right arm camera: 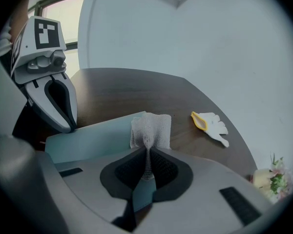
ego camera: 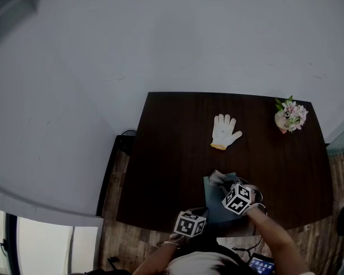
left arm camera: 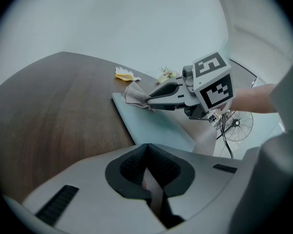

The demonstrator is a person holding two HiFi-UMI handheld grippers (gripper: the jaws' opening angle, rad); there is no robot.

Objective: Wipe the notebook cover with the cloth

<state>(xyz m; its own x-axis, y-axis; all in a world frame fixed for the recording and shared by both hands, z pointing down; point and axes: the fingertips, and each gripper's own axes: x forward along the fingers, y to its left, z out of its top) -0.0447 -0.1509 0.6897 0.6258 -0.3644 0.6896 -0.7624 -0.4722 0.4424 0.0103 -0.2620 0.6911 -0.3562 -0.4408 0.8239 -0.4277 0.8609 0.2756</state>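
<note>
A pale teal notebook [ego camera: 217, 204] lies flat near the front edge of the dark wooden table [ego camera: 172, 153]. My right gripper [right arm camera: 147, 152] is shut on a crumpled whitish mesh cloth [right arm camera: 150, 128], which rests on the notebook's cover [right arm camera: 95, 135]. From the left gripper view the same cloth [left arm camera: 134, 94] sits at the far end of the notebook [left arm camera: 154, 123], pinched by the right gripper [left arm camera: 149, 100]. My left gripper [left arm camera: 146, 150] is shut with nothing held. In the right gripper view the left gripper [right arm camera: 68, 126] has its tip at the notebook's edge.
A white work glove [ego camera: 225, 132] with a yellow cuff lies mid-table beyond the notebook. A small pot of pink flowers [ego camera: 290, 116] stands at the far right corner. A pale wall rises behind the table. Cables and a fan [left arm camera: 237, 125] are below the table's right side.
</note>
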